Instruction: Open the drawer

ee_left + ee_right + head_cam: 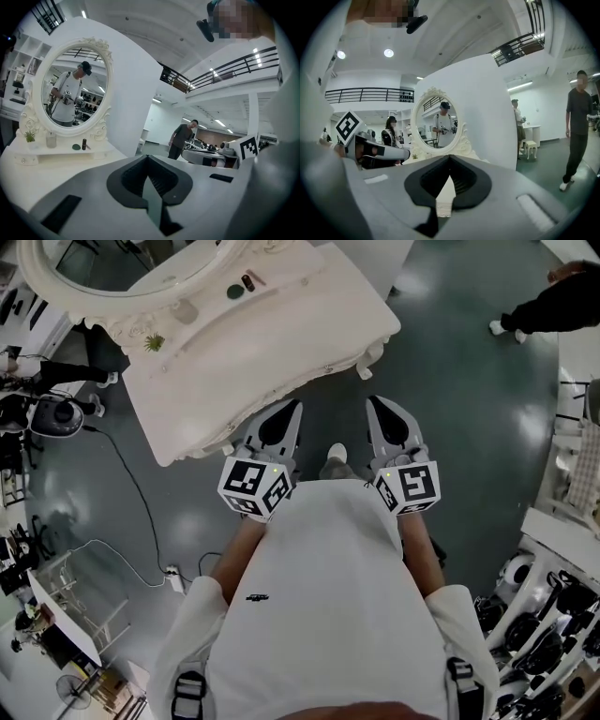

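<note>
A white dressing table point(281, 343) with an oval mirror point(122, 263) stands ahead and to the left of me in the head view. Its front edge point(239, 423) faces my grippers, and I cannot make out any drawer front. My left gripper point(292, 406) is close to that front edge with its jaws together and nothing between them. To its right, my right gripper point(373, 401) is over the floor, shut and empty. In the left gripper view the left gripper point(148, 158) points past the mirror point(70, 89) and the table top point(28, 173). The right gripper point(449, 159) faces the mirror point(440, 124).
On the table stand a small plant point(153, 340), a glass point(185, 310), a green disc point(234, 292) and a dark bottle point(247, 281). A cable with a power strip point(173, 577) lies on the floor at the left. A person point(562, 301) stands at the far right, with equipment racks point(553, 596) below.
</note>
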{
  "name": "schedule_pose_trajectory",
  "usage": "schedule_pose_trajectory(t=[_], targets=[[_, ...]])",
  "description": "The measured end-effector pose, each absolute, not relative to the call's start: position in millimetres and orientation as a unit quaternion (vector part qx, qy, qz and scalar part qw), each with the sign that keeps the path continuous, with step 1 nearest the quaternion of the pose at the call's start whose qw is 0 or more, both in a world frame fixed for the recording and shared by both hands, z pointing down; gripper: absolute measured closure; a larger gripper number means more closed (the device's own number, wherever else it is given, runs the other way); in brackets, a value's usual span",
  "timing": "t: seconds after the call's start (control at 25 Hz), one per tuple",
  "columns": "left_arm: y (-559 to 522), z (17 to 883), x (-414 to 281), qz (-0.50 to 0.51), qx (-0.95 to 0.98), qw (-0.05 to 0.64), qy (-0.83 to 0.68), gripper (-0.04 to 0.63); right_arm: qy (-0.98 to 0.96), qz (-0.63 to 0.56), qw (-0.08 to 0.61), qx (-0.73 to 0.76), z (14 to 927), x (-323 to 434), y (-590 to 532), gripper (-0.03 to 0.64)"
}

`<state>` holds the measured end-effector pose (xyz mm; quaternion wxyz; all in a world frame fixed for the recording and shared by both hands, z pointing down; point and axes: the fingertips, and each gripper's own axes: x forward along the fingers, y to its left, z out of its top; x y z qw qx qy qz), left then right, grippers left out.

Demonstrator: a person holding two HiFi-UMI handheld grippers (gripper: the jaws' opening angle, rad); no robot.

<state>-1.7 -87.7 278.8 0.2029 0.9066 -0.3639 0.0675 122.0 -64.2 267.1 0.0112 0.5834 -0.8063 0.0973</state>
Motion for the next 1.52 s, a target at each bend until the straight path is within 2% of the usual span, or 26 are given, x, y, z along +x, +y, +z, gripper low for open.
schedule_pose_trajectory(t=[0.32, 1.12, 1.24, 1.52], targets=[[-107.0, 290.9, 24.8, 0.075, 0.895, 0.207, -0.387, 0.591, -0.823, 0.112, 0.018, 0.556, 287.6, 138.5, -87.3, 0.606], [-126.5, 357.2, 17.6, 0.126, 0.866, 0.239, -0.421, 0.591, -0.84, 0.135, 0.053, 0.523, 355.9, 124.9, -123.6, 0.604], [-133.9, 370.3, 21.3, 0.136, 0.863, 0.235, -0.427, 0.591, -0.84, 0.148, 0.062, 0.519, 374.7, 128.3, -128.7, 0.554], [-142.0, 399.1, 17.2, 0.149, 0.862, 0.234, -0.423, 0.591, -0.829, 0.165, 0.078, 0.529, 413.2, 125.7, -139.2, 0.517]])
